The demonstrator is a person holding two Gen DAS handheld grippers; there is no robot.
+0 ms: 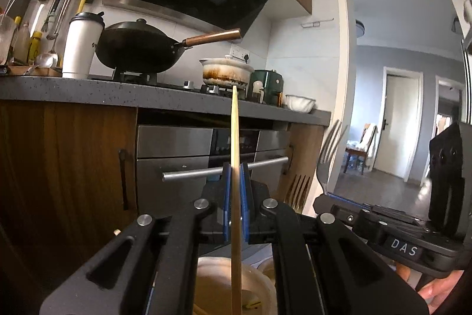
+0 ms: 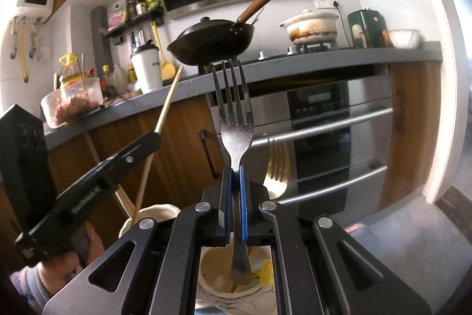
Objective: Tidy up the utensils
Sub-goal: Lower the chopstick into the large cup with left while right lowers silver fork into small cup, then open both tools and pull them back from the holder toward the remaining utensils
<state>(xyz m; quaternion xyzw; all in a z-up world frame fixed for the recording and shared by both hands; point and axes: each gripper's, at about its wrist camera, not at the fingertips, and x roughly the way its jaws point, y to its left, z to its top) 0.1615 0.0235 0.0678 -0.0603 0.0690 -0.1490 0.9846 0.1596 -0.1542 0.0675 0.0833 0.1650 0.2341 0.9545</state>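
My left gripper (image 1: 235, 171) is shut on a pale wooden chopstick (image 1: 234, 126) that stands upright between its blue pads. Its lower end hangs over a cream bowl (image 1: 256, 285) below. My right gripper (image 2: 235, 169) is shut on the neck of a silver fork (image 2: 234, 114), tines up, with the handle hanging over a soiled cream bowl (image 2: 215, 282). The right wrist view shows the left gripper (image 2: 156, 136) at the left with the chopstick (image 2: 169, 99). In the left wrist view the right gripper (image 1: 323, 197) and silver fork (image 1: 329, 149) are at the right. A gold fork (image 2: 275, 164) stands just behind.
A grey counter (image 1: 88, 93) runs ahead, with a black wok (image 1: 138, 49), a stained clay pot (image 1: 225, 71), a white tumbler (image 1: 79, 46) and jars. Below it are wooden cabinet doors and a steel oven (image 1: 183, 155). A doorway (image 1: 398, 108) opens at the right. A hand (image 2: 88, 238) grips the left tool.
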